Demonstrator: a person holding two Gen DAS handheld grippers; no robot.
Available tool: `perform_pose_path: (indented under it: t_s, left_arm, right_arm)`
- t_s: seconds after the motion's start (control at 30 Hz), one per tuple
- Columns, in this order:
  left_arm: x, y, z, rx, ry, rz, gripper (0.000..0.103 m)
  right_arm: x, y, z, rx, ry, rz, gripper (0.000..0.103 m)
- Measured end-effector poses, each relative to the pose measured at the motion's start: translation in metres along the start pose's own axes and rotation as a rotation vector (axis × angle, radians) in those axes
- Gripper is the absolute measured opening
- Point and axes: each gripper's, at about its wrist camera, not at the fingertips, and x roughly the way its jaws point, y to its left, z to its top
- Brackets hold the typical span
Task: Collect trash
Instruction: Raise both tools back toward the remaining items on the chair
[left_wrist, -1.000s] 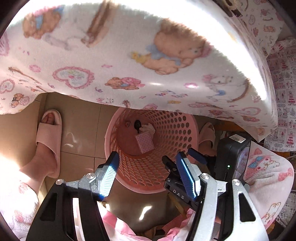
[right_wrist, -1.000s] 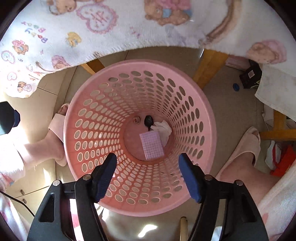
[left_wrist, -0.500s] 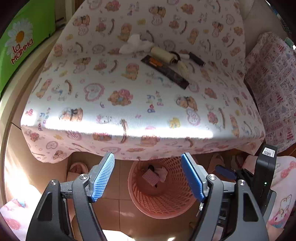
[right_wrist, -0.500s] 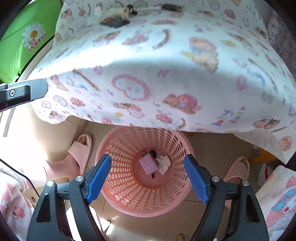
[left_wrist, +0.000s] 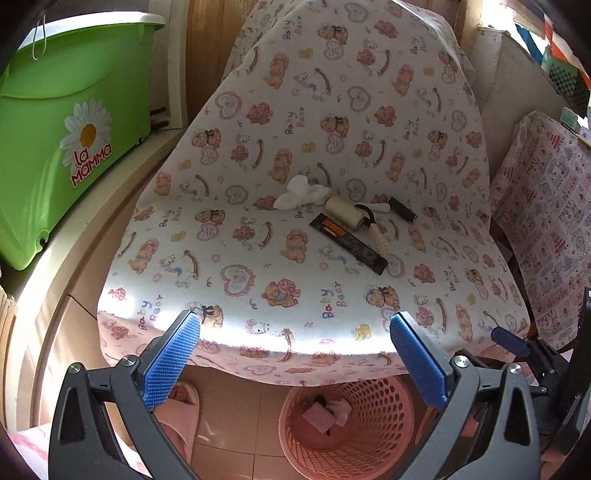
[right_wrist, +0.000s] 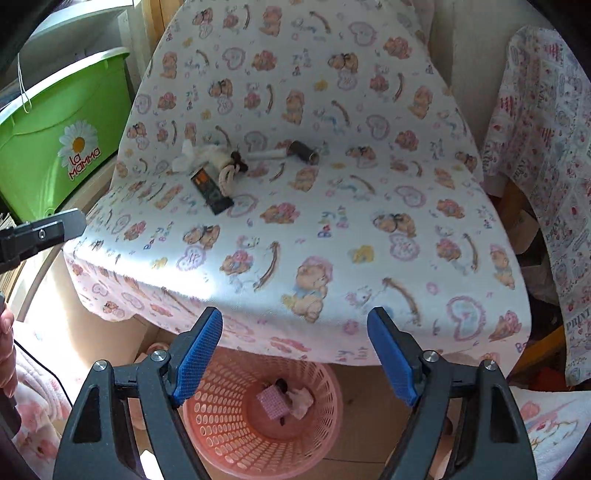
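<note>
Trash (left_wrist: 347, 229) lies in a small cluster on the far middle of the cloth-covered table (left_wrist: 258, 266): a crumpled tissue (left_wrist: 303, 192), a dark wrapper (left_wrist: 349, 240), a pale roll (left_wrist: 345, 216) and a dark tube (left_wrist: 402, 209). A few pieces already sit in the pink basket (left_wrist: 354, 454) on the floor, just under the near table edge.

The left gripper (left_wrist: 295, 354) is empty and its jaws are opening wide; the right gripper (right_wrist: 295, 350) stands open, also empty. Both hang over the basket, so the cluster lies ahead and above the fingers, well apart from them.

The wrapper's long axis runs diagonally, near end toward the right. In the right view the cluster sits left of centre (toward the left gripper's side), so I judge the left hand the nearer one for the tissue.
</note>
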Motion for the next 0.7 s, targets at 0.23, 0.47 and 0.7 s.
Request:
perform_pose_path:
  t_s: [0.23,0.47,0.7]
  left_arm:
    - [0.008,-0.006,-0.005,0.034,-0.004,0.069,0.102]
    - [0.01,-0.009,-0.003,0.068,-0.057,0.142,0.102]
    - [0.012,-0.006,0.0,0.053,-0.045,0.096,0.1]
  right_arm:
    - [-0.01,0.007,0.011,-0.056,-0.057,0.007,0.082]
    - [-0.013,0.011,0.013,-0.072,-0.084,0.002,0.084]
    - [-0.014,0.008,0.022,-0.054,-0.104,0.013,0.084]
